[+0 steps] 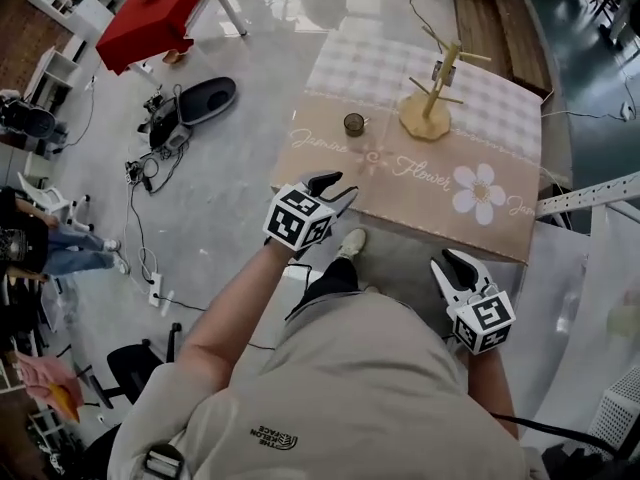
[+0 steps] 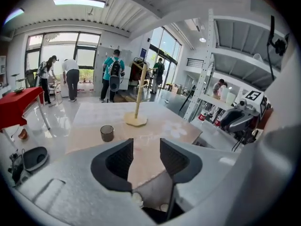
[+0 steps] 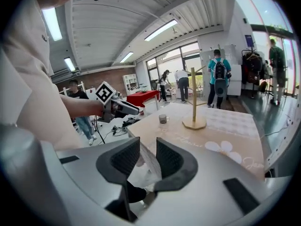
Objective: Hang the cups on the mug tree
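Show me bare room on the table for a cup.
Bare on the table: the near strip, from cup and mug tree to the front edge, and the checked part behind the cup. Tightest: the gap between cup and tree.

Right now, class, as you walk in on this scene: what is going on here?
A person stands at the near edge of a cloth-covered table, holding a gripper in each hand. The left gripper and the right gripper are both open and empty, short of the things on the table. A dark cup stands on the cloth, apart from the wooden mug tree, and has not yet been hung.
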The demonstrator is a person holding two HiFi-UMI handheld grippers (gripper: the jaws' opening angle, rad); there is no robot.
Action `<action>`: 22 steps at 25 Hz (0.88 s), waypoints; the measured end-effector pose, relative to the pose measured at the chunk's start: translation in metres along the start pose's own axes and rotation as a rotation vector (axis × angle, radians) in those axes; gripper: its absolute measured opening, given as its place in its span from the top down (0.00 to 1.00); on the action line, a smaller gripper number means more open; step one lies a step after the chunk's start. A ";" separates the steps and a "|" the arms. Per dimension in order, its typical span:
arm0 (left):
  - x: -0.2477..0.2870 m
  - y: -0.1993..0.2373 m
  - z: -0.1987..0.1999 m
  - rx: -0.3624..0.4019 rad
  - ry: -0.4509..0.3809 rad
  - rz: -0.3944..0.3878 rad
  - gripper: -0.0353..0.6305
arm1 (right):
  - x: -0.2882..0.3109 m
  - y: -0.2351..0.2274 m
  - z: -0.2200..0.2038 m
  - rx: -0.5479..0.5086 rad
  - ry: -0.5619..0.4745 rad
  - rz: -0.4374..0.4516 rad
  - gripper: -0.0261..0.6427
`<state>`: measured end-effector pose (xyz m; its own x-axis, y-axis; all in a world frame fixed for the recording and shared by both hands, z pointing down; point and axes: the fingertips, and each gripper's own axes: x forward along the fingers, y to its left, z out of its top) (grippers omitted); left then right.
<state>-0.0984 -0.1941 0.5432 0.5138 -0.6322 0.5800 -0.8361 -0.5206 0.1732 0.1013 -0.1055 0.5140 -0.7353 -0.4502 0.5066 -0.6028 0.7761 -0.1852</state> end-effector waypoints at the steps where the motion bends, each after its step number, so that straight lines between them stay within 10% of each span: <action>1: 0.010 0.014 0.003 0.022 0.020 -0.001 0.70 | 0.004 -0.006 0.008 0.009 -0.006 -0.022 0.79; 12: 0.130 0.143 0.014 0.223 0.229 -0.002 0.56 | 0.034 -0.048 0.042 0.116 0.001 -0.222 0.79; 22: 0.190 0.169 -0.024 0.316 0.379 -0.107 0.50 | 0.038 -0.063 0.043 0.204 -0.001 -0.357 0.79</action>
<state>-0.1469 -0.3883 0.7017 0.4388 -0.3431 0.8305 -0.6532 -0.7564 0.0327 0.0981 -0.1902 0.5090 -0.4694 -0.6756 0.5686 -0.8689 0.4680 -0.1612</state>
